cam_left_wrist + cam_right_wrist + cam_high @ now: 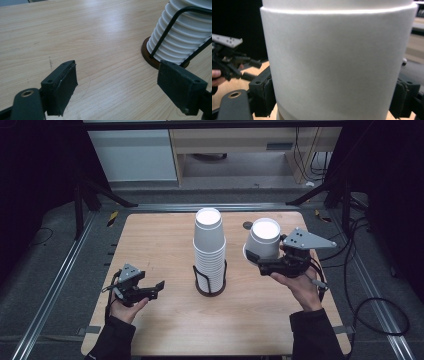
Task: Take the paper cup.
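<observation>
Right tool (265, 262) pinches single white paper cup (264, 240) by lower wall, held upright above worktop (165, 320), just right of tall cup stack (210, 250) in wire holder (210, 282); left tool (150, 292) spread, nothing between jaws, resting low near worktop's left side. Cup likely light, thin, easily crushed; gentle squeeze on lower wall seems best; surface smooth, may slip. No brand, label or writing readable.

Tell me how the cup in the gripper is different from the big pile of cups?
The single cup is held up off the table by the right gripper, fingers shut on its sides; the stack of cups stands on the table in a black wire holder. The single cup is short and tilted; the stack is tall and upright. Both are white paper cups, open at the top.
</observation>
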Tool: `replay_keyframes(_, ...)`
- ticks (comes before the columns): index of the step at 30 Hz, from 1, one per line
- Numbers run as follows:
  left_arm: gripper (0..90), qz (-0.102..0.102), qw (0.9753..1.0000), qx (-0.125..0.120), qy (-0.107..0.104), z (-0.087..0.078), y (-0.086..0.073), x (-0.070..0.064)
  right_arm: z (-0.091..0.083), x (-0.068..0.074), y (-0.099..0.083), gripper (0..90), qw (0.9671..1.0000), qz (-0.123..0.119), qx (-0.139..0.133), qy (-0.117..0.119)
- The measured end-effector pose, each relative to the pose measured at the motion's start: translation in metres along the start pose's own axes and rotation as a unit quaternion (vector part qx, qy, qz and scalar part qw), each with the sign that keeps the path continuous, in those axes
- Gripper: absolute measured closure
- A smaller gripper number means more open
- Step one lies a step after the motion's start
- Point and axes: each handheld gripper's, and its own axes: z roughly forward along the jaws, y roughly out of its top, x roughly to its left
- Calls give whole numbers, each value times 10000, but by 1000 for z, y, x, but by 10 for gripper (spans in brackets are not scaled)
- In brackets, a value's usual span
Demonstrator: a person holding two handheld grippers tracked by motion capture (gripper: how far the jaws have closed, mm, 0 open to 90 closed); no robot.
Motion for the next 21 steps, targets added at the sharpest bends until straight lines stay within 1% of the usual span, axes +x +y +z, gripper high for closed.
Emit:
replay_keyframes(2,155,32,10000,21,-24,0,0,-1,0,-1,-9,147,10000,46,66,28)
replay_keyframes(3,155,34,10000,20,-35,0,0,-2,1,-1,-13,147,9999,31,120,57)
replay_keyframes(4,155,68,10000,31,-59,0,1,-3,2,-2,-22,147,9997,22,209,87)
replay_keyframes(5,155,68,10000,31,-59,0,1,-3,2,-2,-22,147,9997,22,209,87)
replay_keyframes(7,155,89,9999,36,-97,-1,2,-4,2,-2,-30,147,9995,30,287,123)
replay_keyframes(8,155,111,9998,30,-142,-1,2,-5,2,-2,-36,146,9992,24,368,158)
replay_keyframes(9,155,111,9998,30,-142,-1,2,-5,2,-2,-36,146,9992,24,368,158)
replay_keyframes(10,155,123,9998,24,-181,-1,2,-7,2,-1,-44,147,9988,28,452,209)
replay_keyframes(11,155,123,9998,24,-181,-1,2,-7,2,-1,-44,147,9988,28,452,209)
replay_keyframes(12,155,155,9997,33,-207,0,3,-8,3,0,-51,146,9985,36,479,281)
replay_keyframes(14,154,188,9995,50,-256,0,3,-10,4,0,-54,146,9983,46,500,308)
replay_keyframes(16,153,201,9993,65,-321,1,3,-12,6,2,-61,146,9976,59,553,405)
replay_keyframes(17,153,233,9989,86,-396,1,3,-14,9,3,-66,146,9965,12,700,466)
replay_keyframes(19,152,258,9988,102,-413,1,4,-15,10,4,-69,146,9960,-34,746,495)
replay_keyframes(20,152,283,9986,109,-437,1,4,-16,12,5,-72,146,9951,-15,785,602)
replay_keyframes(21,152,311,9983,119,-484,1,4,-17,12,5,-72,146,9951,-15,785,602)
